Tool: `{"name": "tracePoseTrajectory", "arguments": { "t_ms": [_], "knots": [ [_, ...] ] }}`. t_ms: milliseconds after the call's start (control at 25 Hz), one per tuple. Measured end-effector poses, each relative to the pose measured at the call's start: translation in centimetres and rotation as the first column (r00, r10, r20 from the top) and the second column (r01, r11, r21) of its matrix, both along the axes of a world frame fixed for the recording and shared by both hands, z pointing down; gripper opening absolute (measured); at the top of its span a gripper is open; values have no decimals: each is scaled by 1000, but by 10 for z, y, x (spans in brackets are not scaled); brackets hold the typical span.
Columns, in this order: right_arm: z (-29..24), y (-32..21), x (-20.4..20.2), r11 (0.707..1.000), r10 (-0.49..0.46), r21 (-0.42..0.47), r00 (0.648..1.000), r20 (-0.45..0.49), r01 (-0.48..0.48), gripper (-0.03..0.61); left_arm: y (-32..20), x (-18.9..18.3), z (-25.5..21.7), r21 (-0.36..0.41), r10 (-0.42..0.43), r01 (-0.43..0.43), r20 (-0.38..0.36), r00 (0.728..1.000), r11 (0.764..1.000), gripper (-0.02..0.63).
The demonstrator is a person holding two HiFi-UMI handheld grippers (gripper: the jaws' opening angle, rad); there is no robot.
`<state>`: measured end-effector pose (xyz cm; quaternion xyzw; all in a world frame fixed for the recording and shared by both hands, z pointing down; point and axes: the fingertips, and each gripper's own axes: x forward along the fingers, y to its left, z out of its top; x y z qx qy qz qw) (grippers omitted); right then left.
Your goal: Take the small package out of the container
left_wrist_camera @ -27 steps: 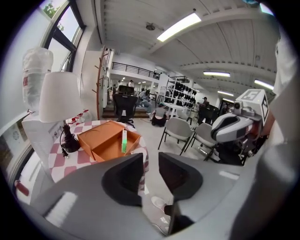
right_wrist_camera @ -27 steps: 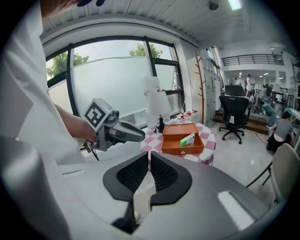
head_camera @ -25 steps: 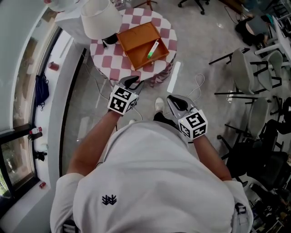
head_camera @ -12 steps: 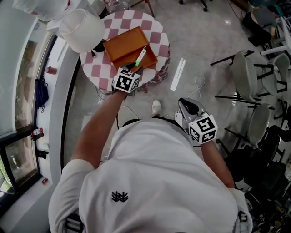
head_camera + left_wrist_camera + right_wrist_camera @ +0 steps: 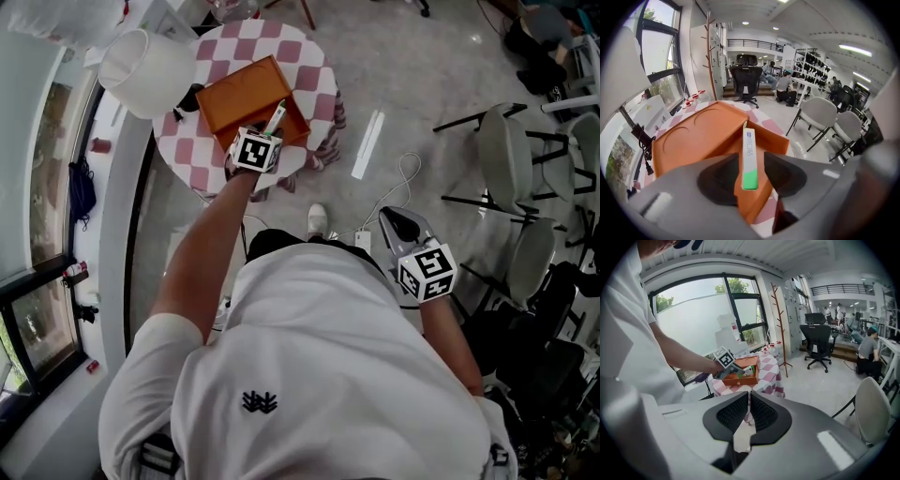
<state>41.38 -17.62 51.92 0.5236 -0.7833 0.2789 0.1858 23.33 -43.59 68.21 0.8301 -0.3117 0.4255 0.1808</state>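
The left claw (image 5: pixel 750 176) has just been opening and stands spread, with the small package (image 5: pixel 749 154) between its jaws but not pinched. The package leans on edge against a wall of the orange container (image 5: pixel 693 140), toward the checkered surface's (image 5: pixel 314 75) near edge. Centre on the green end, close gently, then lift straight up clear of the wall. The right claw (image 5: pixel 749 411) is pressed together, empty, well apart.
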Motion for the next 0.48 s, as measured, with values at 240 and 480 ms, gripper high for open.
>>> {"name": "tracePoseTrajectory", "arguments": {
  "t_ms": [240,480],
  "knots": [
    [2,0,11,1000,7,-10,1000,0,-7,14,-10,-7,4,32,-49,47,48,998,998,195],
    [2,-5,8,1000,-14,-11,1000,-2,14,12,-10,-10,-1,46,-57,54,64,996,997,155]
  ]
}}
